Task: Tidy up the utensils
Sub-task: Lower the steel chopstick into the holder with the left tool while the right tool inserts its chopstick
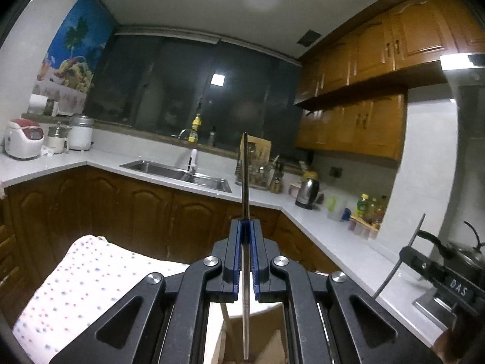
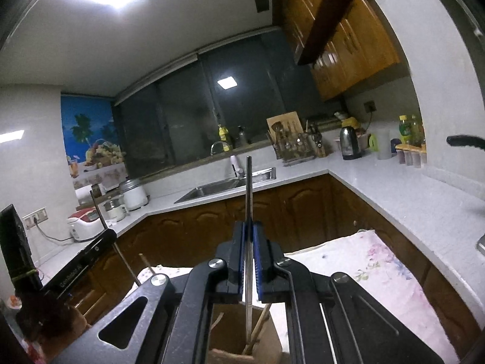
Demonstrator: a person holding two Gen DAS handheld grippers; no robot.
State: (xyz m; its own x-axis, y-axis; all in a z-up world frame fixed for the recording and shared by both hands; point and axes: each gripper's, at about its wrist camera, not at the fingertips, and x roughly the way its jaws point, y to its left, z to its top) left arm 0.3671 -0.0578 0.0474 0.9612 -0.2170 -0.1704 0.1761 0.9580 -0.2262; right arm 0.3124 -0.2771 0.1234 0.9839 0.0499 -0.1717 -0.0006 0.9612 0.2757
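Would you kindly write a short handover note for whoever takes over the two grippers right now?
Left gripper: shut on a metal chopstick, pointing up and forward.
Right gripper: shut on another metal chopstick, its lower end down in the cardboard box.
The box already holds wooden utensils.
Done: both chopsticks gripped.
Left: lower each into the box, release.

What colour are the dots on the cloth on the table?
The cloth is white with small pink and bluish dots, clearest in the left wrist view.

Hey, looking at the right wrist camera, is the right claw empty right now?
No, the right claw is shut on a thin metal chopstick that stands upright between its blue pads.
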